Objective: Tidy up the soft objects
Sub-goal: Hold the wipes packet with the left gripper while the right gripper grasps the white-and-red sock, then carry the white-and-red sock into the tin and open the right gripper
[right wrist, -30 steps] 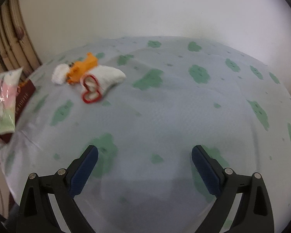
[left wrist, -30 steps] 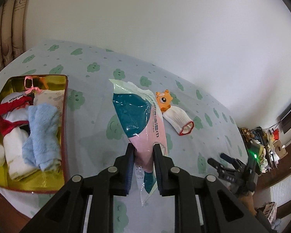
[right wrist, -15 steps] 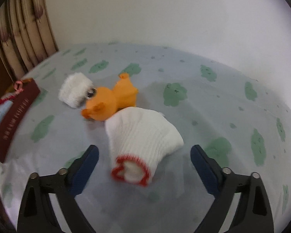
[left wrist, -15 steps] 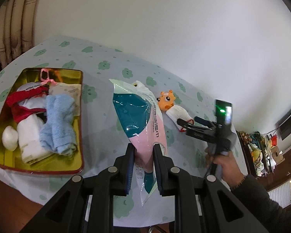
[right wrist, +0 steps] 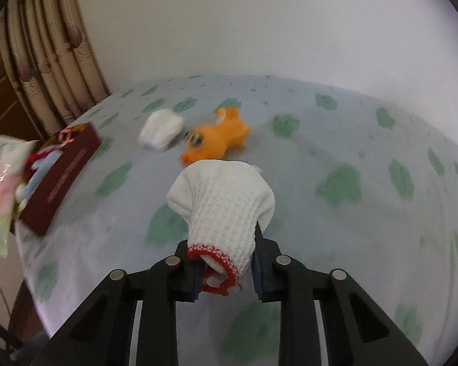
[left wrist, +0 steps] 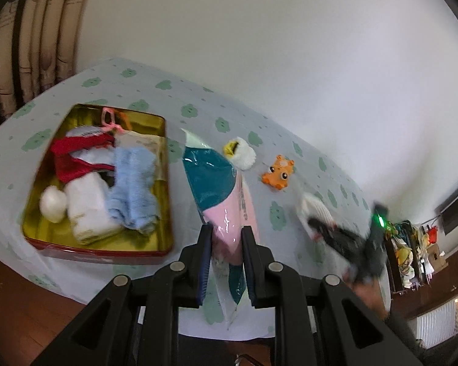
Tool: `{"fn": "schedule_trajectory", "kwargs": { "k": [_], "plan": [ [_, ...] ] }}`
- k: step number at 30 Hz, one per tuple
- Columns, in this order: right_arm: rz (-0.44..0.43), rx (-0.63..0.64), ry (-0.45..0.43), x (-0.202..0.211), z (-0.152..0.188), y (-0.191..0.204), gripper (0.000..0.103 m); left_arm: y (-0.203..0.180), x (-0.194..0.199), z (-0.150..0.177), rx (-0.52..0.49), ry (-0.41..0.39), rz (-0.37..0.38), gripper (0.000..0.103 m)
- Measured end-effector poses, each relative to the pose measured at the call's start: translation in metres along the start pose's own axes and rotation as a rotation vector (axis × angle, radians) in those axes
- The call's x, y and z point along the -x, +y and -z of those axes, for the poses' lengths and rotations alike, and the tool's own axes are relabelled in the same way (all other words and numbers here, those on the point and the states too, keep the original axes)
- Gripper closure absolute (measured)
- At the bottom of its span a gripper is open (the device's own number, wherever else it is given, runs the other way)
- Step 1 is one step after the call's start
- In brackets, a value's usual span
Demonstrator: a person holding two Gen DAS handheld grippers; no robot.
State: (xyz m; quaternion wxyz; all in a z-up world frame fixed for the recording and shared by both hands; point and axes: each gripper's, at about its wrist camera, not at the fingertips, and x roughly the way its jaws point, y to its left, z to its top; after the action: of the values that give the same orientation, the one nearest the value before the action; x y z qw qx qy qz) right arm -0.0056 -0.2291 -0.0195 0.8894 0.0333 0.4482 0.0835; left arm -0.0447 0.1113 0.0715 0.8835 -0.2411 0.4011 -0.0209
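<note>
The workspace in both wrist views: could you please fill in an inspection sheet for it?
Surface: tablecloth with green cloud print.
Job's things: tin holding a blue towel and other soft items; orange toy and white fluffy toy lie loose.
Clutter: nothing seen on the cloth.
Grippers: left gripper shut on plastic packet; right gripper shut on white glove.
Cables: nothing seen.
Surroundings: curtain, plain wall, cluttered shelf.
</note>
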Motion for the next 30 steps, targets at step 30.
{"fn": "schedule_trajectory", "kwargs": {
  "k": [30],
  "plan": [
    [0.004,0.010,0.019,0.025,0.030,0.024,0.079,0.095,0.102,0.022,0.021,-0.146,-0.171,0.088]
  ]
}}
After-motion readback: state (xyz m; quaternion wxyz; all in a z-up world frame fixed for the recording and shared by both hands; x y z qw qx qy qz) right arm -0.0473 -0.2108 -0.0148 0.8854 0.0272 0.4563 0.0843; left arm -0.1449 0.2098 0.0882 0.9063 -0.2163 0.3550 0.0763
